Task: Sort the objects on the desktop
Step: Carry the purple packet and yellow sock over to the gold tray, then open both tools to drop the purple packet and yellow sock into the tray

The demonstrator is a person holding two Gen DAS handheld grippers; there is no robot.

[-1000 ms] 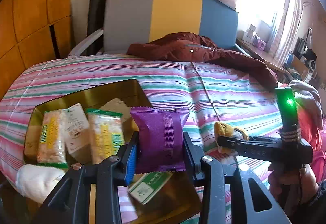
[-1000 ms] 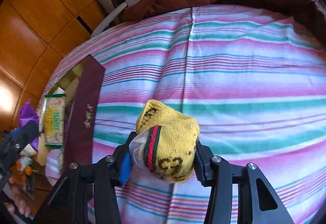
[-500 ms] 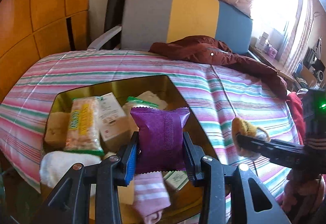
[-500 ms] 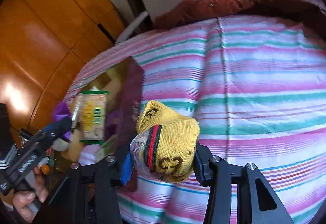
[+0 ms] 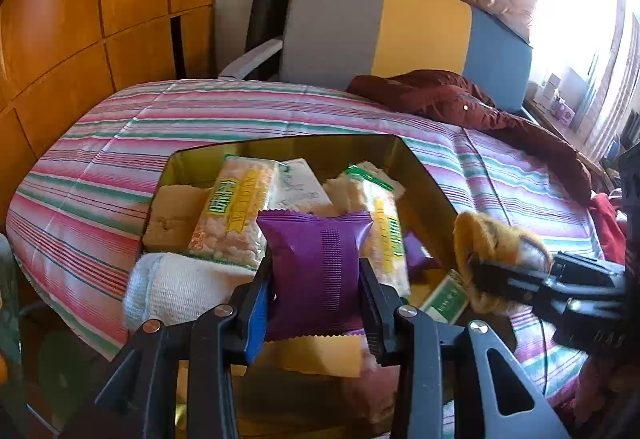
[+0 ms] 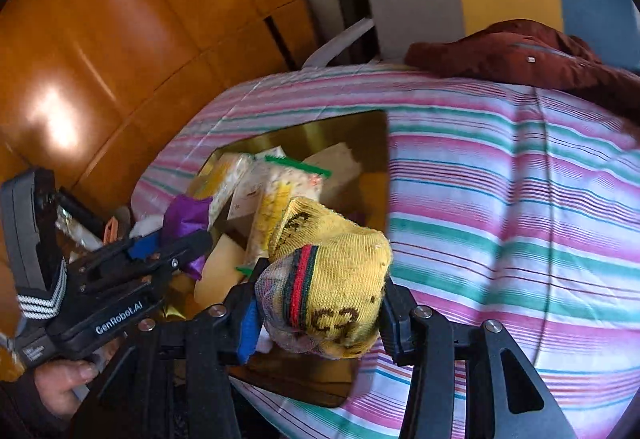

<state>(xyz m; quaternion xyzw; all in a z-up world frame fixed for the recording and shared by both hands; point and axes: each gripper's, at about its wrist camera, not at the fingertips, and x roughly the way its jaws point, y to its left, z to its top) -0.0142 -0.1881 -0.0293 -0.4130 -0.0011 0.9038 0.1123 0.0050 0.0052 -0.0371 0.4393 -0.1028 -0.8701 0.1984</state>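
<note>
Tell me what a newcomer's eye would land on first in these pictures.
First, the purple packet pinched in the left gripper, held above the gold box crammed with snack packs. Next, the yellow sock clamped in the right gripper, at the box's right edge. Behind both spreads the striped cloth.

You hold the snack packet in the left gripper above the near end of the tray, which lies on the bedspread. Inside the tray, two rice-cracker packs lie side by side behind the packet, with a rolled towel at the near left. To the right, the right gripper holds the sock over the tray's near right edge; the jacket and chair lie behind.
</note>
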